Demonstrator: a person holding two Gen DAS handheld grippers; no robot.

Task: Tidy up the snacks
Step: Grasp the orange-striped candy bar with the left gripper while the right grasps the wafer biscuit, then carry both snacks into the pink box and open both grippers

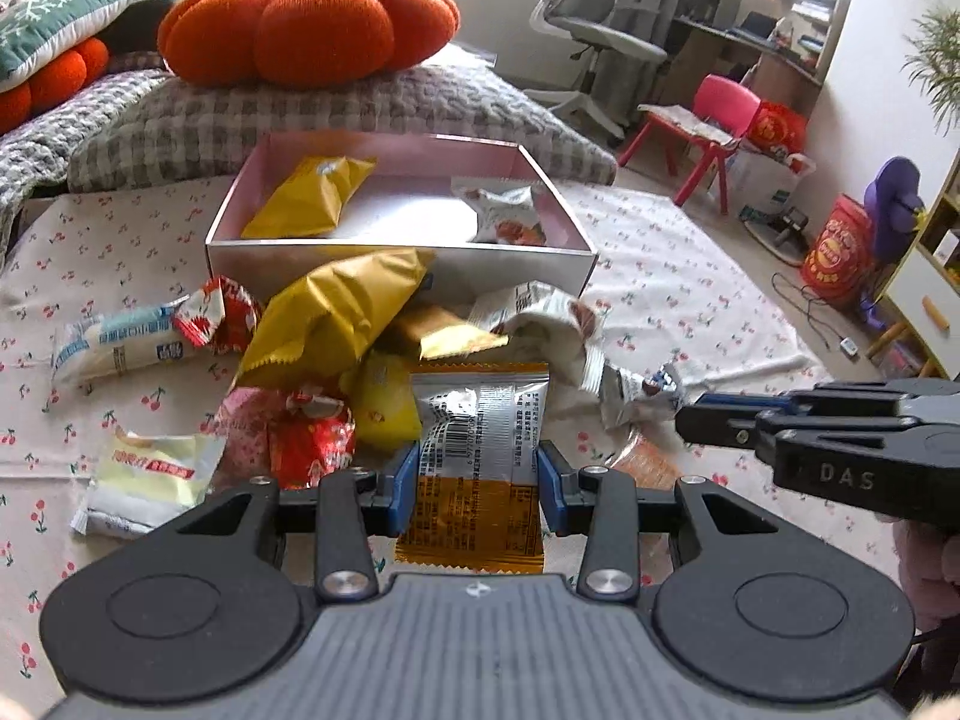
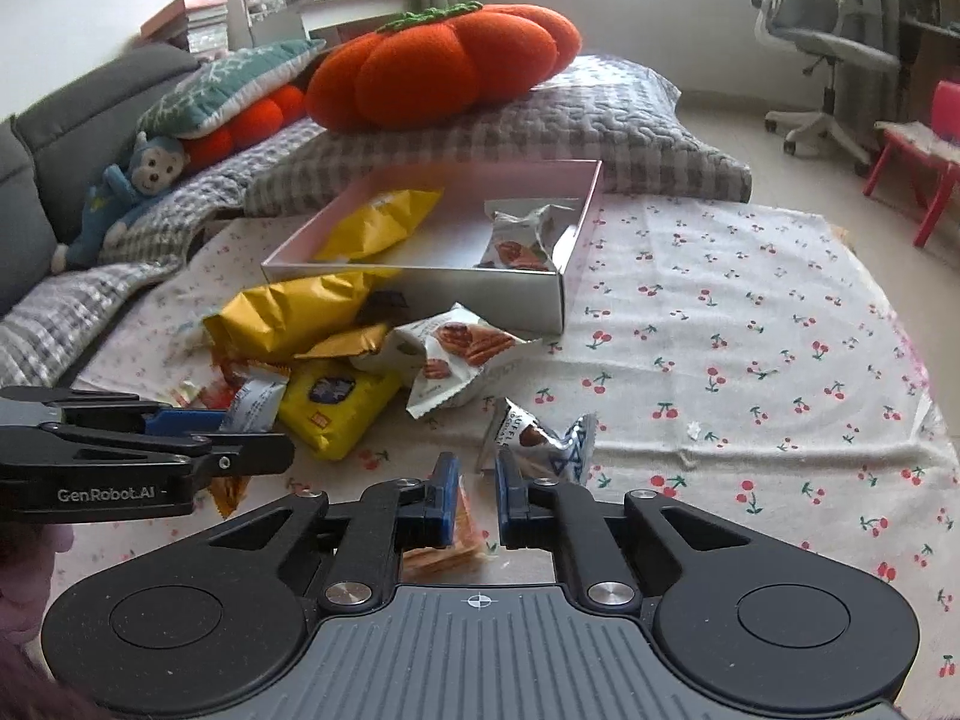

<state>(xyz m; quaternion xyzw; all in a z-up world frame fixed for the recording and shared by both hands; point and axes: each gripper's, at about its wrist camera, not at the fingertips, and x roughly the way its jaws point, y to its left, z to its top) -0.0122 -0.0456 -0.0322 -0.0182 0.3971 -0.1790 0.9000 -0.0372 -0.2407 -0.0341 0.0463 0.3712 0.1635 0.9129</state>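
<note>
- Your left gripper (image 1: 478, 483) pinches an orange-and-silver snack packet (image 1: 480, 456) between its blue pads, printed back facing up, above the cherry-print cloth (image 1: 690, 276).
- Your right gripper (image 2: 478, 495) has its pads drawn close together; a small silver-and-blue wrapped sweet (image 2: 543, 438) sits at their tips, though from its own camera you cannot tell whether the pads actually press it. From the left wrist view, the same sweet (image 1: 648, 390) sticks out from the fingertip end.
- Just beyond your fingers lies the snack pile: a bright yellow pack (image 2: 336, 408), a white pecan packet (image 2: 450, 354) and a large gold bag (image 2: 288, 315).
- Behind the pile stands the open pink-lined box (image 1: 396, 255), holding a yellow packet (image 1: 312, 195) on its left and a pecan packet (image 1: 507, 216) on its right.
- Further back, an orange pumpkin cushion (image 1: 306, 24) rests on a grey checked pillow (image 1: 252, 120).
</note>
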